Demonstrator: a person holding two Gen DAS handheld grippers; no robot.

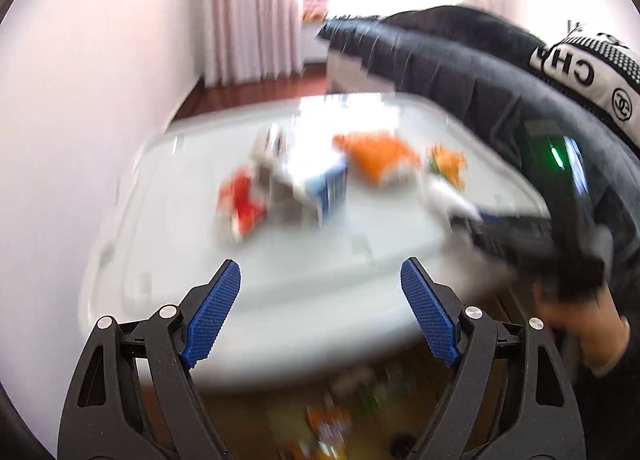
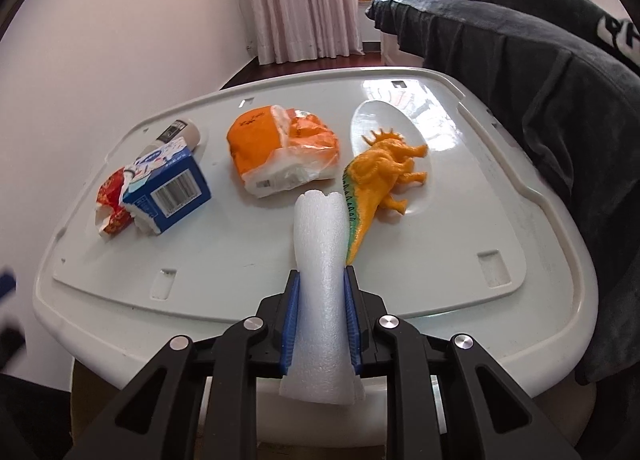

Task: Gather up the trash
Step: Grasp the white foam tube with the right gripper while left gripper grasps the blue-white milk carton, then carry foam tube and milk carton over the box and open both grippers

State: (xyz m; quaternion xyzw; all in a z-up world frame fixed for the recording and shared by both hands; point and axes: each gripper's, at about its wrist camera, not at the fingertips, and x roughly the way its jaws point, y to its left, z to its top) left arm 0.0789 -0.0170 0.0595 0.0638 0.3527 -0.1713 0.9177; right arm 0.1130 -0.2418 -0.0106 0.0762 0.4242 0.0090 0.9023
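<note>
My right gripper (image 2: 321,280) is shut on a white foam tube (image 2: 320,260) and holds it above the near edge of the white lid (image 2: 248,252). On the lid lie a blue-and-white carton (image 2: 168,188), a red wrapper (image 2: 112,196), a small bottle (image 2: 176,132), an orange tissue pack (image 2: 280,148) and an orange toy dinosaur (image 2: 380,176) on a white plate (image 2: 372,112). My left gripper (image 1: 320,280) is open and empty, in front of the lid (image 1: 280,272); its view is blurred by motion. The blurred carton (image 1: 320,188) and orange pack (image 1: 380,156) show there.
A dark blanket (image 2: 520,60) is draped along the right side of the lid. A white wall (image 2: 100,40) stands at the left, pink curtains (image 2: 300,0) at the back. Below the lid, a cardboard box with colourful items (image 1: 332,420) shows blurred. The right gripper's body (image 1: 560,212) is at the lid's right.
</note>
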